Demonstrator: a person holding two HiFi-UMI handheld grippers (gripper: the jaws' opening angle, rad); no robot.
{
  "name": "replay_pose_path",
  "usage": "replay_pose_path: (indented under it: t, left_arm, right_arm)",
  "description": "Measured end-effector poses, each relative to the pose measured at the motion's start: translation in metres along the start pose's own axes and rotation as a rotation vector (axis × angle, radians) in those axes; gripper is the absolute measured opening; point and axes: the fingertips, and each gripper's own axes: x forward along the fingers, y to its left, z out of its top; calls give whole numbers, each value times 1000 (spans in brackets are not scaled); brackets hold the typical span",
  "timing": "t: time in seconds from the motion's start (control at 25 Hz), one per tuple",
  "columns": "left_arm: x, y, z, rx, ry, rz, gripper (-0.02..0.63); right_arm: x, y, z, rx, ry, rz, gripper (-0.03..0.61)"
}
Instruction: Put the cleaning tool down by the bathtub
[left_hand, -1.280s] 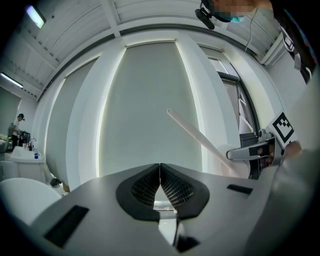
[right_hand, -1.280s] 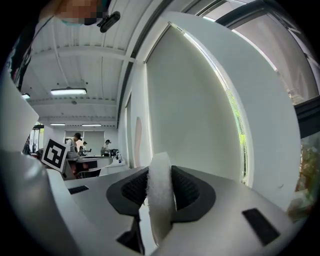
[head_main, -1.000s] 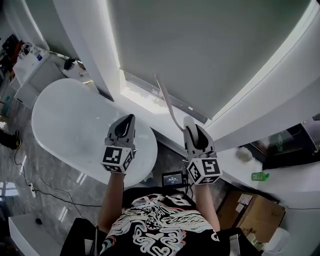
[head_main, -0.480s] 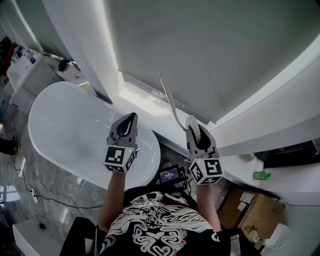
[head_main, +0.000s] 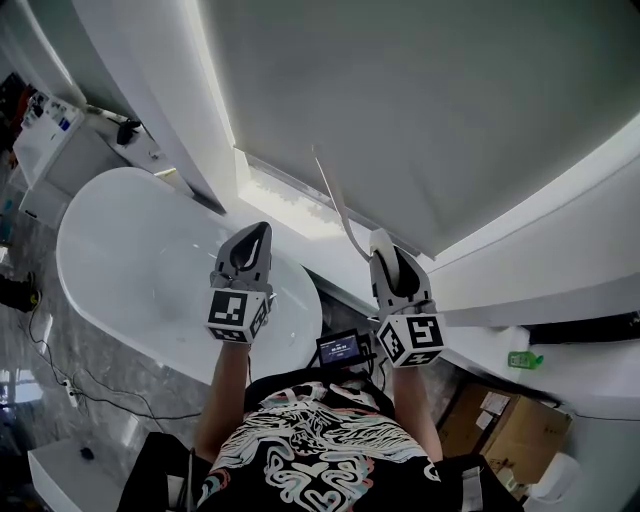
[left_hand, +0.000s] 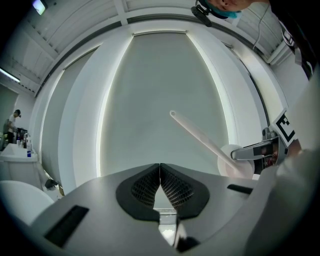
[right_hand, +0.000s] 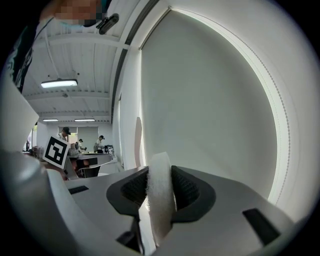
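The cleaning tool is a long pale handle (head_main: 335, 200) on a round white pad (right_hand: 160, 195). My right gripper (head_main: 382, 240) is shut on the pad, and the handle rises toward the grey window blind. In the right gripper view the pad fills the gap between the jaws of the right gripper (right_hand: 159, 182). My left gripper (head_main: 262, 232) is shut with nothing in it, its pads meeting in the left gripper view (left_hand: 159, 170); the tool's handle (left_hand: 200, 137) shows there to its right. The white oval bathtub (head_main: 150, 270) lies lower left, its near end under the left gripper.
A large grey blind (head_main: 420, 110) and a bright sill (head_main: 290, 195) stand ahead. A white counter with a green bottle (head_main: 522, 358) is at the right, cardboard boxes (head_main: 510, 430) below it. A cabinet with bottles (head_main: 45, 125) sits upper left. Cables (head_main: 50, 360) trail over the floor.
Both grippers have drifted slightly toward the window wall and tub, keeping their spacing. The tub's end now lies further under the left gripper. The grip on the pad is unchanged.
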Motion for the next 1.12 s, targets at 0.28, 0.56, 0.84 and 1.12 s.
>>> replay_pose_path:
  t: [0.28, 0.56, 0.84, 1.12]
  left_arm:
    - [18, 6, -2, 6, 12, 1, 17]
    - [29, 25, -17, -13, 40, 21, 17]
    - [40, 33, -41, -34, 80, 29, 17]
    - [61, 41, -69, -53, 126, 24, 17]
  right_arm:
    - [22, -9, 3, -14, 8, 2, 137]
    - [45, -10, -10, -21, 47, 13, 137]
    - [61, -15, -33, -32, 107, 25, 137]
    - [85, -25, -59, -34, 166, 33, 137]
